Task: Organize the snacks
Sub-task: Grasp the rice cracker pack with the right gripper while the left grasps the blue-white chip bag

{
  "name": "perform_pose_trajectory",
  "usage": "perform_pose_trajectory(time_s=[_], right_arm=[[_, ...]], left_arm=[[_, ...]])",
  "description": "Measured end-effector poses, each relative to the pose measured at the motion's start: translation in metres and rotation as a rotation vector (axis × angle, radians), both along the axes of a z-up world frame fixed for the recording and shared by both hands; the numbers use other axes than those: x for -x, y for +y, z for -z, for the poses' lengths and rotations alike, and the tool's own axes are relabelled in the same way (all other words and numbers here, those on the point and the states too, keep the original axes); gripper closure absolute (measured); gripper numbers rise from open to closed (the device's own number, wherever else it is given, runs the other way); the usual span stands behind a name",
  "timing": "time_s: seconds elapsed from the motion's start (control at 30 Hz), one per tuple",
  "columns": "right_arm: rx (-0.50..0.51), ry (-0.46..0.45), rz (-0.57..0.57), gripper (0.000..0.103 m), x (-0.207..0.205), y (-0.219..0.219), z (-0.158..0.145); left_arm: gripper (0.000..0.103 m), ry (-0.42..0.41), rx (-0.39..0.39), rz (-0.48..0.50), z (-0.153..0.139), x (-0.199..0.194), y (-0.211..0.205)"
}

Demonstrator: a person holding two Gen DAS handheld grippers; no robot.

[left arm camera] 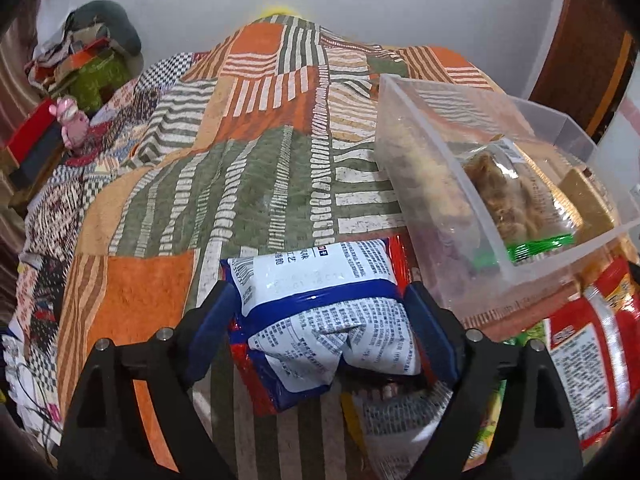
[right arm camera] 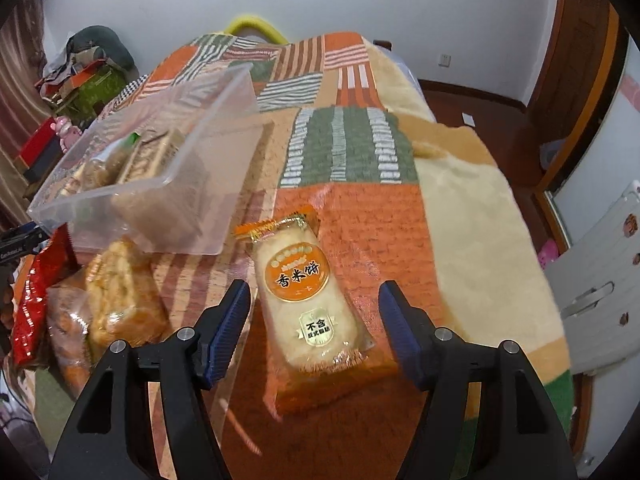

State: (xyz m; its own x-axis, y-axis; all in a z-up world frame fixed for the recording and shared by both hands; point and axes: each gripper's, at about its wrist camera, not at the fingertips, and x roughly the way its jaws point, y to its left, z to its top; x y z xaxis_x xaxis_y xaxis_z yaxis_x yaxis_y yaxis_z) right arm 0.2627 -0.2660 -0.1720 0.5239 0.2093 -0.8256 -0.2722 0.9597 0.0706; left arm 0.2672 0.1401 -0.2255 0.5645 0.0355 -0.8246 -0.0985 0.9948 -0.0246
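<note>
A white and blue snack packet [left arm camera: 320, 292] lies printed side up on the patchwork quilt [left arm camera: 256, 184]. It sits between the fingers of my left gripper [left arm camera: 320, 298], whose blue pads stand close at its two sides without squeezing it. An orange-trimmed rice cracker pack [right arm camera: 304, 292] lies between the open fingers of my right gripper [right arm camera: 314, 292], with a gap on each side. The clear plastic bin [left arm camera: 484, 216] [right arm camera: 160, 184] rests on the quilt and holds a bag of brown snacks [left arm camera: 508, 196].
A red snack bag [left arm camera: 592, 340] and other packets lie below the bin. Two bags of golden pastries [right arm camera: 120, 300] and a red packet [right arm camera: 32, 300] sit left of my right gripper. Clutter and a pink toy [left arm camera: 72, 124] stand far left, a white chair [right arm camera: 600, 264] right.
</note>
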Motion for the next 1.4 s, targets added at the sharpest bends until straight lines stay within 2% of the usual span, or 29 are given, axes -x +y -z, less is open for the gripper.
perform_pose_trajectory(time_s=[0.1,0.17,0.23,0.33,0.47,0.53,0.77,0.87,0.9,0.93,0.97,1.07,1.13,1.17,1.2,1.23,1.27,1.33,1.4], right_arm=[[0.019,-0.009,-0.012,0.040,0.002,0.003,0.001],[0.034,-0.014,-0.017,0.049,0.004,0.005,0.000],[0.044,-0.013,-0.027,0.063,0.003,0.007,0.000],[0.031,-0.011,-0.031,0.069,0.004,0.008,-0.002],[0.010,-0.012,-0.033,0.070,0.008,0.008,-0.006],[0.004,-0.019,-0.034,0.070,0.011,0.008,-0.009],[-0.033,-0.062,-0.029,0.070,0.020,0.008,-0.029],[-0.047,-0.081,-0.032,0.070,0.021,0.010,-0.036],[-0.053,-0.088,-0.033,0.070,0.022,0.010,-0.038],[-0.058,-0.092,-0.035,0.070,0.021,0.012,-0.040],[-0.064,-0.097,-0.037,0.070,0.021,0.013,-0.043],[-0.075,-0.109,-0.046,0.070,0.021,0.018,-0.047],[-0.083,-0.113,-0.052,0.070,0.020,0.022,-0.049],[-0.088,-0.114,-0.055,0.070,0.021,0.023,-0.050],[-0.093,-0.115,-0.058,0.070,0.021,0.023,-0.050],[-0.095,-0.115,-0.059,0.070,0.021,0.024,-0.049],[-0.096,-0.116,-0.059,0.070,0.021,0.024,-0.050],[-0.097,-0.117,-0.058,0.070,0.022,0.024,-0.051],[-0.098,-0.120,-0.051,0.070,0.020,0.024,-0.051]], left_arm=[[0.016,-0.012,-0.005,0.006,0.003,0.000,0.000],[0.015,-0.015,-0.006,0.005,0.004,-0.001,0.001],[0.016,-0.019,-0.001,0.002,0.005,0.000,0.002],[0.023,-0.024,0.002,0.006,0.004,0.005,0.004],[0.032,-0.025,0.025,0.008,0.002,0.014,0.009],[0.034,-0.023,0.033,0.001,-0.001,0.019,0.011],[0.044,-0.029,-0.008,0.005,-0.015,0.045,0.011],[0.055,-0.044,-0.016,0.007,-0.025,0.056,0.011],[0.066,-0.053,-0.013,0.010,-0.029,0.060,0.012],[0.081,-0.061,-0.008,0.014,-0.033,0.062,0.012],[0.103,-0.070,-0.005,0.017,-0.039,0.065,0.011],[0.103,-0.080,0.017,0.039,-0.051,0.068,0.010],[0.101,-0.080,-0.029,0.035,-0.052,0.070,0.006],[0.091,-0.080,-0.052,0.020,-0.052,0.070,0.006],[0.066,-0.071,-0.049,0.008,-0.049,0.070,0.009],[0.050,-0.064,-0.035,0.004,-0.047,0.070,0.011],[0.027,-0.059,-0.008,-0.011,-0.044,0.069,0.016],[0.025,-0.076,0.025,-0.034,-0.041,0.069,0.021],[0.023,-0.051,0.039,-0.045,-0.035,0.061,0.025]])
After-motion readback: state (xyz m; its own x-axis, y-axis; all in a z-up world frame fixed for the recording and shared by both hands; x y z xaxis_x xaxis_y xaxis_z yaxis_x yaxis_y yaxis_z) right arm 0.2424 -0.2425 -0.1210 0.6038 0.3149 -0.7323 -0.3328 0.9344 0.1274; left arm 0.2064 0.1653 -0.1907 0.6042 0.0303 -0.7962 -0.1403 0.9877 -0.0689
